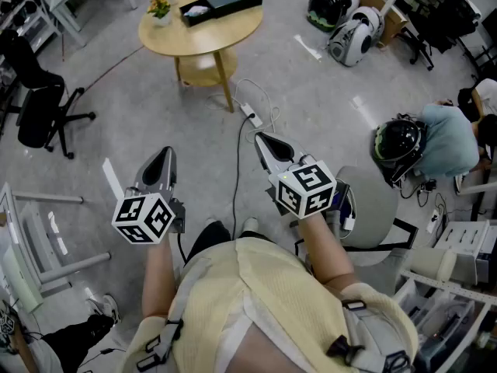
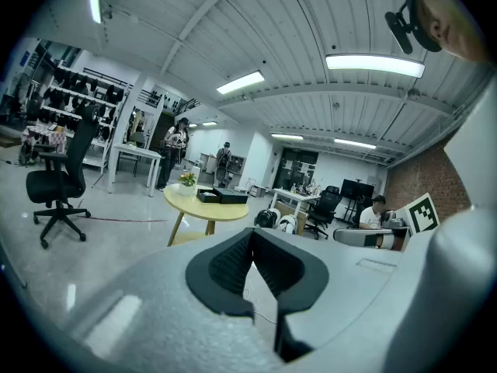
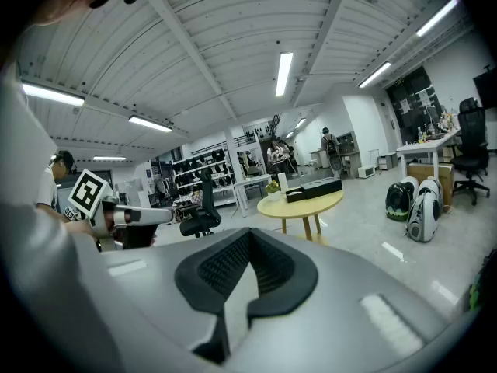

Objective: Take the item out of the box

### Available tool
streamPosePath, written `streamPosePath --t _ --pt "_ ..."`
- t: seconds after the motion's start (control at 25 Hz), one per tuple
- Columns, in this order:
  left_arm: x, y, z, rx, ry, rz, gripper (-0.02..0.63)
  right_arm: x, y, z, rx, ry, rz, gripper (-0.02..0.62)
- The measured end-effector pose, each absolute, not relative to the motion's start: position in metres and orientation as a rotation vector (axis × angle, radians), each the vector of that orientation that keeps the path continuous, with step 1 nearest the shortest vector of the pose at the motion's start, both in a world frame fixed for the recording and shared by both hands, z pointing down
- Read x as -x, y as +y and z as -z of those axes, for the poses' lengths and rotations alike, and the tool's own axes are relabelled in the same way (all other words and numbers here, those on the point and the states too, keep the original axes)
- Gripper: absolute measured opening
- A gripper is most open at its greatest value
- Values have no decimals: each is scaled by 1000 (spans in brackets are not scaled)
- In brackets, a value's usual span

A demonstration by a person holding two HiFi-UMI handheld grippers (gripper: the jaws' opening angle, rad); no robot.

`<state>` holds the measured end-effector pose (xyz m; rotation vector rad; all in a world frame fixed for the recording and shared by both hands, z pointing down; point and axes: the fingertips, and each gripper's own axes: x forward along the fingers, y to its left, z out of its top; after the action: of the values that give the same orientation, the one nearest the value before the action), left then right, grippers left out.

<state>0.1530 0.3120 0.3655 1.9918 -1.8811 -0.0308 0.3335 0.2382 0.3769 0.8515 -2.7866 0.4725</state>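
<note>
A long black box (image 1: 221, 3) lies on a round wooden table (image 1: 203, 40) across the floor, well ahead of both grippers. Something pale shows in the box's open left end. My left gripper (image 1: 165, 153) and right gripper (image 1: 261, 139) are held in the air in front of the person and point toward the table, both shut and empty. The left gripper view shows the shut jaws (image 2: 250, 236) with the box (image 2: 221, 196) and table (image 2: 203, 207) far beyond. Seen from the right gripper (image 3: 247, 236), the box (image 3: 314, 187) sits on the table (image 3: 300, 205) in the distance.
A small flower pot (image 1: 160, 9) stands on the table left of the box. A power strip and cable (image 1: 250, 116) lie on the floor between me and the table. A black office chair (image 1: 40, 103) is at the left; bags (image 1: 346, 26) and a seated person (image 1: 449, 140) are at the right.
</note>
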Motion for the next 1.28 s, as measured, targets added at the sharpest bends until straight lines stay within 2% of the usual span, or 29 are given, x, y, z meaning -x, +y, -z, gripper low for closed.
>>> streamPosePath --t 0.24,0.44,0.96,1.08,1.28 --pt "-155 294 -367 -2067 -1859 -22 5 -331 231 -386 -869 -2798 -578 0" --pt "-116 267 -363 -2056 -1937 64 3 -307 213 -388 -863 -2796 -523 1" --pt "7 166 -367 -2115 -1919 10 3 -166 104 -373 -748 -2809 -447 2" --pt "35 145 -365 -2127 -1911 -9 3 -132 77 -373 -722 -2783 -432 72" --pt "65 123 -368 -2170 -1865 -16 3 -95 54 -375 -729 -2754 -407 99"
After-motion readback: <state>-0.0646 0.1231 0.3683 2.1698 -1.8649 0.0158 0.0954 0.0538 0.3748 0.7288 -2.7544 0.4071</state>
